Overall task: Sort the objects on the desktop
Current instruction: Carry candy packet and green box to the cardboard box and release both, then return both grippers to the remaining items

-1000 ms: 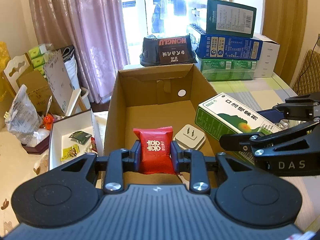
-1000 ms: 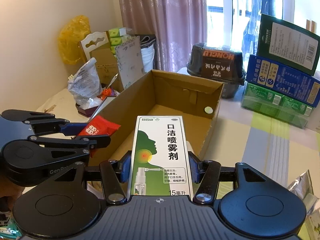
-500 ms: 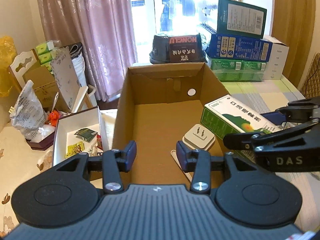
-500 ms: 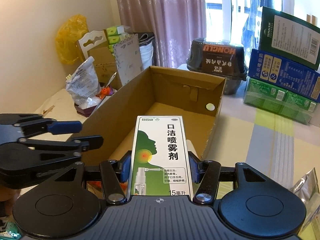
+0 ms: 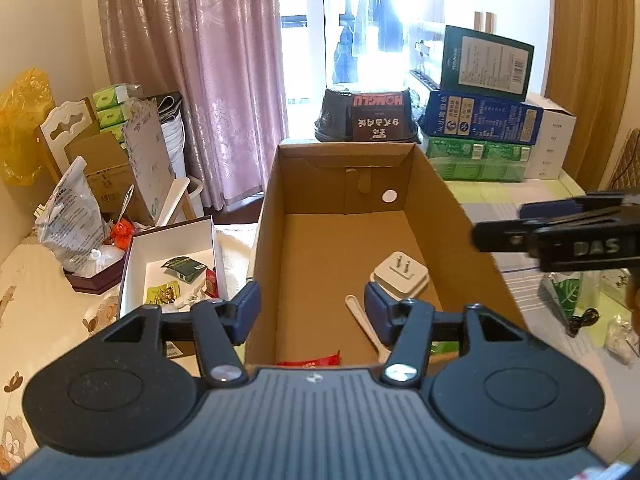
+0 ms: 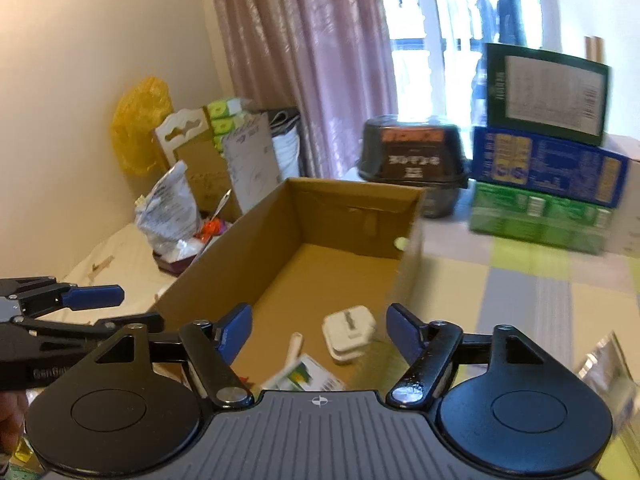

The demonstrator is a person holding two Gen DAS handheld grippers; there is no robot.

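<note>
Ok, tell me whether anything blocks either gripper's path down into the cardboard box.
Nothing visible does. The box is open-topped, and both the left gripper and the right gripper hang over it with jaws open and empty. Only the plug and packets lie on its floor.

plug adapter [image 5: 400, 278] in cardboard box [image 5: 460, 216], spoon [image 5: 362, 318] beside it (left)

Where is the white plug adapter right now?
The white plug adapter lies prongs-up on the floor of the open cardboard box, toward its right wall, with a white spoon just in front of it. The right wrist view shows it there too.
</note>
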